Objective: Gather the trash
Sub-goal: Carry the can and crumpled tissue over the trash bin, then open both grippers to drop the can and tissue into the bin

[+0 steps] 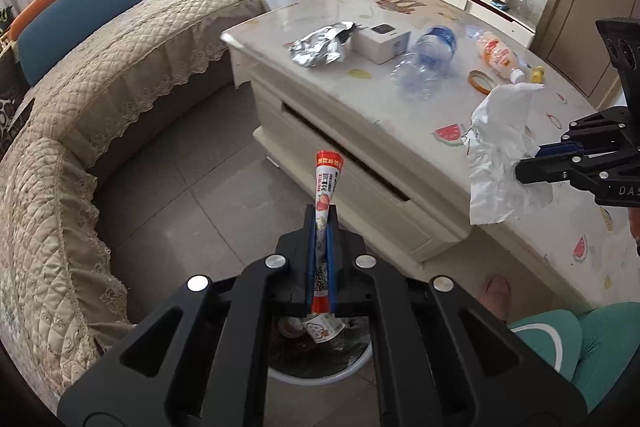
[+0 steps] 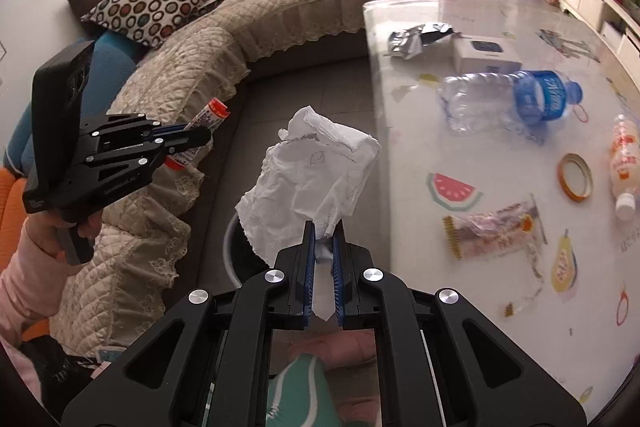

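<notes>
My left gripper (image 1: pixel 321 217) is shut on a red-and-white cone wrapper (image 1: pixel 326 179) that sticks up past its fingertips, above the floor beside the sofa. Under it sits a round white bin (image 1: pixel 320 359) with wrappers inside. My right gripper (image 2: pixel 323 227) is shut on a crumpled white paper (image 2: pixel 308 179), held over the gap between sofa and table; the bin's rim (image 2: pixel 230 247) shows below the paper. In the left wrist view the right gripper (image 1: pixel 520 169) and its paper (image 1: pixel 500 147) hang at the table's near edge. The left gripper (image 2: pixel 206 139) with its wrapper (image 2: pixel 212 115) shows at the left of the right wrist view.
On the coffee table (image 2: pixel 500 307) lie a silver foil bag (image 2: pixel 416 37), a white box (image 2: pixel 484 53), a crushed clear bottle (image 2: pixel 504 99), a small drink bottle (image 2: pixel 624 163), a tape ring (image 2: pixel 575 177) and a clear snack wrapper (image 2: pixel 492 227). A quilted sofa (image 1: pixel 80 127) curves along the left.
</notes>
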A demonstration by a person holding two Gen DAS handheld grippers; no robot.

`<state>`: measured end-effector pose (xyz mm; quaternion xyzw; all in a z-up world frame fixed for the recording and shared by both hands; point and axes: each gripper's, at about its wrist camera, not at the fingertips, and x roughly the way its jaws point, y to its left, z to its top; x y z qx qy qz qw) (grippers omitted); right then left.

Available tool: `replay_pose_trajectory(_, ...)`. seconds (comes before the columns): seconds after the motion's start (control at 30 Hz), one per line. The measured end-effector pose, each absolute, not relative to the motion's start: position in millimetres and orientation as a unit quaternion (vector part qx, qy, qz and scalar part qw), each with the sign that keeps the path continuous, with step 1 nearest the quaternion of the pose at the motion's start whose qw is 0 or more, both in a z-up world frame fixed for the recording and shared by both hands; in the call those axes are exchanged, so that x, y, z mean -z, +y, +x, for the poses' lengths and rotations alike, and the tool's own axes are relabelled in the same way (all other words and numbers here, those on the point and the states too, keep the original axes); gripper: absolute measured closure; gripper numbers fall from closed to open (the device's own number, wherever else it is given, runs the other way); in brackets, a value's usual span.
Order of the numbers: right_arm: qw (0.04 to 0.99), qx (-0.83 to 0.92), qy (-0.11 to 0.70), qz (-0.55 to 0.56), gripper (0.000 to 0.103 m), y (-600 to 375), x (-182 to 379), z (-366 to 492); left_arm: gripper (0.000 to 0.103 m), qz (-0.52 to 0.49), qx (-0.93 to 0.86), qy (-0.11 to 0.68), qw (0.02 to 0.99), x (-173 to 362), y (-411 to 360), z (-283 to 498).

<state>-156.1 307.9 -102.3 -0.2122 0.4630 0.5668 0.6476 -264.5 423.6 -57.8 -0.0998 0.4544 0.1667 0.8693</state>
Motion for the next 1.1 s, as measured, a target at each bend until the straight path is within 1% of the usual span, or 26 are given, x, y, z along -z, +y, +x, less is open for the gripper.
replay_pose_trajectory(0.2,0.613,-0.580,0.489,-0.223,0.094,356.4,141.8,-188.4,0.100,-0.132,-0.193,0.479,0.846,94.3,462.3,-309.5)
replay_pose_trajectory(0.43,0.584,-0.556,0.544,-0.233,0.094,388.7,211.1,-212.8,0.100,-0.193,-0.189,0.517,0.812,162.6,484.0,-334.2)
replay_pose_trajectory(0.77,0.544,-0.506,0.614,-0.267,0.094,412.9,313.3,-234.3,0.100,-0.256,-0.162,0.571,0.764,268.4,484.4,-337.4)
replay_pose_trajectory(1.0,0.528,-0.494,0.636,-0.269,0.093,409.7,356.4,-237.4,0.100,-0.265,-0.157,0.595,0.742,310.7,484.9,-334.5)
replay_pose_trajectory(1.03,0.528,-0.491,0.639,-0.269,0.090,408.6,362.9,-237.5,0.099,-0.264,-0.158,0.599,0.739,315.4,484.1,-333.8)
replay_pose_trajectory(1.1,0.529,-0.478,0.651,-0.262,0.090,403.5,376.1,-233.4,0.096,-0.260,-0.161,0.612,0.729,326.1,483.2,-332.7)
